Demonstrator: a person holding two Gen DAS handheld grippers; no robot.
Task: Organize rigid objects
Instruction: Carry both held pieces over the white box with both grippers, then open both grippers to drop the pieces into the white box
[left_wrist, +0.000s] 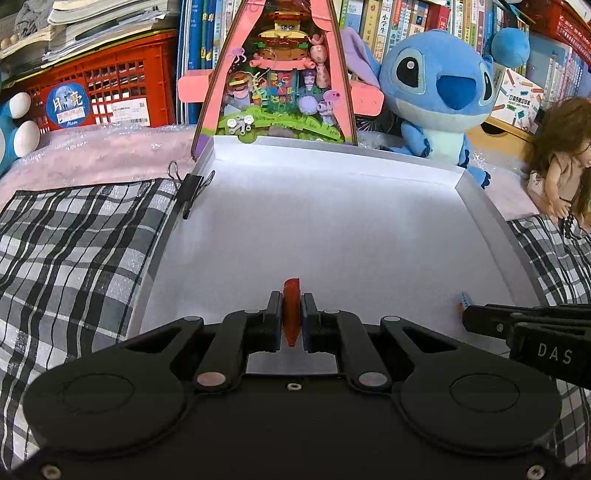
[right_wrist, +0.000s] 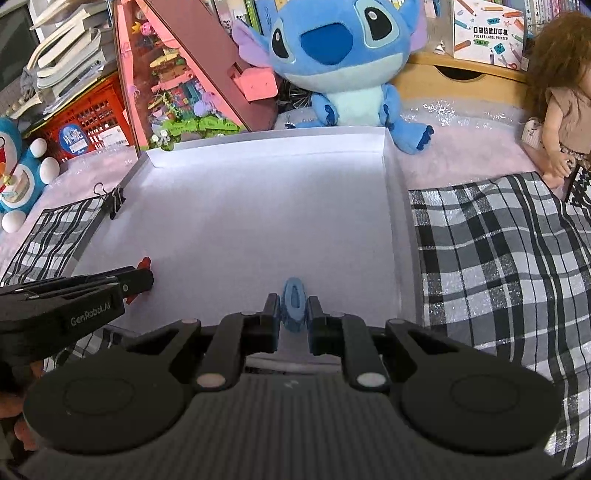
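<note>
My left gripper (left_wrist: 291, 314) is shut on a flat red plastic piece (left_wrist: 291, 310) that stands on edge between the pads, low over the near part of the white tray (left_wrist: 332, 229). The right gripper (right_wrist: 293, 312) is shut on a small blue plastic piece (right_wrist: 293, 306) with an oval hole, also over the tray's (right_wrist: 258, 221) near edge. Each gripper shows in the other's view: the right gripper (left_wrist: 465, 314) enters from the right with a bit of blue at its tip, the left gripper (right_wrist: 146, 280) from the left with the red piece (right_wrist: 143, 264) poking out.
A black binder clip (left_wrist: 192, 192) grips the tray's left wall. Checked cloth (left_wrist: 74, 251) lies on both sides of the tray (right_wrist: 498, 258). Behind it stand a pink triangular toy house (left_wrist: 277, 74), a blue plush toy (left_wrist: 439, 96), a doll (right_wrist: 561, 99), a red crate (left_wrist: 110, 88) and books.
</note>
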